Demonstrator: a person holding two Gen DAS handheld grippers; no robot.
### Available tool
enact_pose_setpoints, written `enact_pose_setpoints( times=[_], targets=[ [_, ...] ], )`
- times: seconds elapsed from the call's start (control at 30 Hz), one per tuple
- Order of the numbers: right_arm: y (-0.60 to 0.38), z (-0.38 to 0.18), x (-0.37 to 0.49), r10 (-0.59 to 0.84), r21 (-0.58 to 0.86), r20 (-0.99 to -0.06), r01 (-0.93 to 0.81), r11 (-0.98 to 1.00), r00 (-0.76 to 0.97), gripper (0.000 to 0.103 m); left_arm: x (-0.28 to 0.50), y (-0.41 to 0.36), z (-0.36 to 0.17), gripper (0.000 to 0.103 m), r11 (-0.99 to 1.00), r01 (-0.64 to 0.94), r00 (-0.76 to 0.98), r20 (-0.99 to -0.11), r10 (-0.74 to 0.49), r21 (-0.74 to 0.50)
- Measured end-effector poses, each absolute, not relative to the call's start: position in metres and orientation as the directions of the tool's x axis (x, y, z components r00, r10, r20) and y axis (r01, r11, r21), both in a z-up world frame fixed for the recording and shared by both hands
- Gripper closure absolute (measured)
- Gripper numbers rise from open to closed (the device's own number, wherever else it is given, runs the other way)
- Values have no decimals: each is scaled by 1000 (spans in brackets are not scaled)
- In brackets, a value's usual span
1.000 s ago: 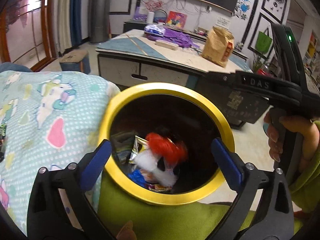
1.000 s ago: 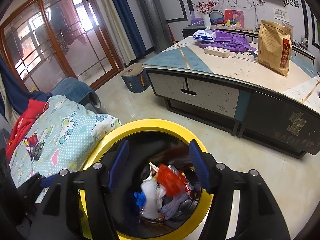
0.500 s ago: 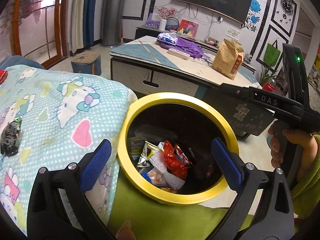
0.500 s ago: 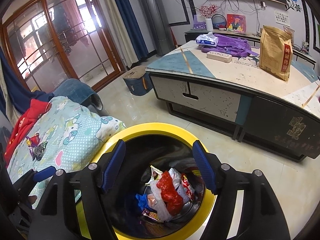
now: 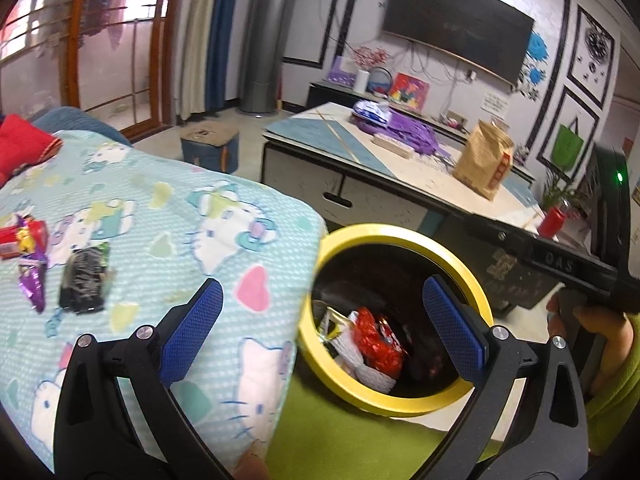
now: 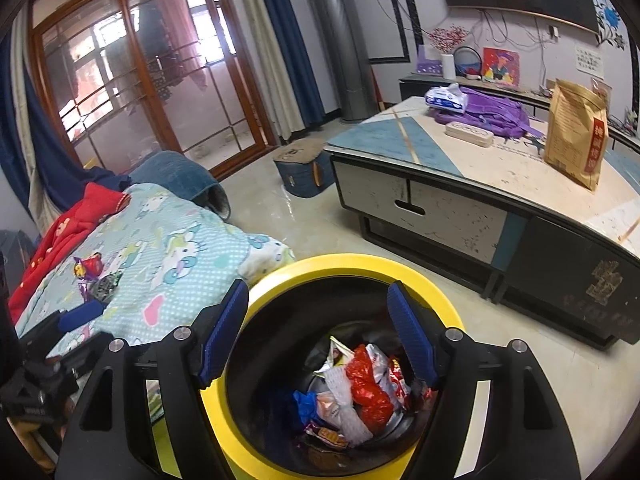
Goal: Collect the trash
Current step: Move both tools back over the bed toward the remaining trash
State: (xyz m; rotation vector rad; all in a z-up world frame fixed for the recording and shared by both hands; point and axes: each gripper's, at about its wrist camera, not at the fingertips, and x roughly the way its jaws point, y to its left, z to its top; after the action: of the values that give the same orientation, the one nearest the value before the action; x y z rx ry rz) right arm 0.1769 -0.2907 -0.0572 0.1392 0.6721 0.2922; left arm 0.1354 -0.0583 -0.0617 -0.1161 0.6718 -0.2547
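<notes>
**Both tongs empty above the yellow-rimmed bin**

Left wrist view. The left tongs (image 5: pixel 320 322) stand wide open with nothing between the blue pads (image 5: pixel 192 326). They straddle the edge of a cartoon-cat blanket (image 5: pixel 168 216) and the yellow-rimmed bin (image 5: pixel 404 234), which stands just beside the blanket. Inside the bin lies collected trash, uppermost a red crinkled wrapper (image 5: pixel 376 342) on white netting. On the blanket, well left of the tongs, lie three uncollected pieces: a black wrapper (image 5: pixel 84 278), a purple wrapper (image 5: pixel 32 284) and a red packet (image 5: pixel 20 236) at the frame edge. The right tongs' black body (image 5: pixel 560 266) crosses the right side, held by a hand (image 5: pixel 592 320). Beyond stands the desk (image 5: pixel 360 148) bearing a brown paper bag (image 5: pixel 484 160).

Right wrist view. The right tongs (image 6: pixel 318 330) are likewise wide open and empty, directly over the bin (image 6: pixel 352 264). Between the pads the trash pile shows: red wrapper (image 6: pixel 366 392), white netting (image 6: pixel 344 408), a blue scrap (image 6: pixel 306 402). The remaining wrappers (image 6: pixel 94 276) lie on the blanket (image 6: pixel 172 240) at left, near the left tongs' blue pad (image 6: pixel 80 314).
</notes>
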Motion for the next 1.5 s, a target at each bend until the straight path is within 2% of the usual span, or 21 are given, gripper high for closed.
enact_pose_setpoints(
  times=[0.8, 1.5],
  targets=[
    [-196, -40, 148, 443, 163, -569, -433, 887, 693, 28, 117, 43, -29, 11, 969, -59, 851, -519, -76, -238],
    [-114, -39, 141, 536, 152, -582, -566, 810, 611, 25, 104, 112, -25, 11, 930, -221, 866, -498, 48, -294]
  ],
)
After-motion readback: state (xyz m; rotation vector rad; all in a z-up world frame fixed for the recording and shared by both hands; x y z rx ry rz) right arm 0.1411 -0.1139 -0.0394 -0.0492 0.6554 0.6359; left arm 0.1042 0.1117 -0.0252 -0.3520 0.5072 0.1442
